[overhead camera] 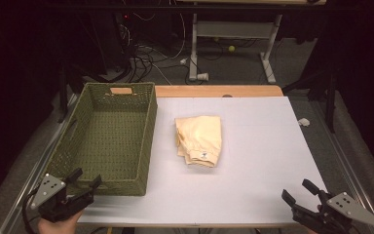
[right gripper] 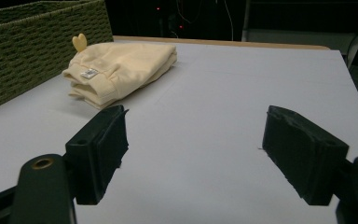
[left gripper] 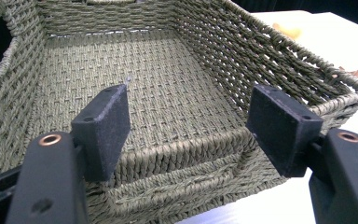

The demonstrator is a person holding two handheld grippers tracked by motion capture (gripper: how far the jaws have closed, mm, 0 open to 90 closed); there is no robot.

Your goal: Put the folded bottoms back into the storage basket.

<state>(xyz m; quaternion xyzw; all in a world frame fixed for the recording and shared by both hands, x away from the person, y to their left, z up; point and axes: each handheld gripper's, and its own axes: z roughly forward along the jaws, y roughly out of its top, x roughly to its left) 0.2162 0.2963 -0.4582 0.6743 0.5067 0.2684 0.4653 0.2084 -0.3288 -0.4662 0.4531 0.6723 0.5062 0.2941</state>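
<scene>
Mid-desk beside the green woven basket [overhead camera: 108,136], the folded pale-yellow cloth garment [overhead camera: 199,140] looks light and floppy, best pinched across its stacked near edge; left gripper [overhead camera: 84,185] and right gripper [overhead camera: 297,192] both gape, holding nothing.

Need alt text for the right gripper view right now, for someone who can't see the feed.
The right gripper has its two black jaws wide apart with nothing between them, above a bare white table. Farther off, up and left, a folded cream garment with a small label lies on the table beside a green woven basket.
</scene>
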